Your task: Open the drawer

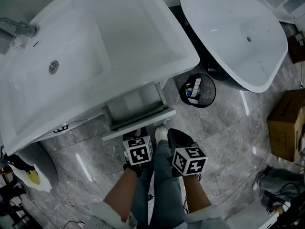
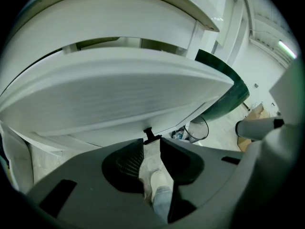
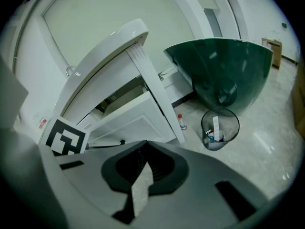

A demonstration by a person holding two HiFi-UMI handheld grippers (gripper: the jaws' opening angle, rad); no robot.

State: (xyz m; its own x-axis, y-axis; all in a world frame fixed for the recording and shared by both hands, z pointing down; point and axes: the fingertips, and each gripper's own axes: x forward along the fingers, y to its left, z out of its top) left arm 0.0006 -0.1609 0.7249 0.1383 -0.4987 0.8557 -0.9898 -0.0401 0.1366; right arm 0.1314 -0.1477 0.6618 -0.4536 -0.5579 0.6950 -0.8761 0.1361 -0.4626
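Head view is showing 2 bare forearms reaching up from the bottom edge, side by side over the person's jeans, each carrying a marker cube. Both grippers are pointing forward and steeply down toward the vanity under the washbasin (image 1: 95, 46). The drawer (image 1: 138, 109) is standing pulled out from the vanity, its white front facing the person and its inside showing empty.

The left gripper (image 1: 137, 137) is hanging just below the drawer front. In the left gripper view, the left gripper (image 2: 151, 144) is keeping its jaws apart with a clear gap, and only floor and a shoe (image 2: 155, 175) are showing through it. A small black handle (image 2: 151, 136) is sitting right at the jaw tips, not pinched.

The right gripper (image 1: 171, 133) is hovering beside it, further from the drawer. In its own view, the right gripper (image 3: 147, 162) is holding its jaws together at the tips, gripping nothing.
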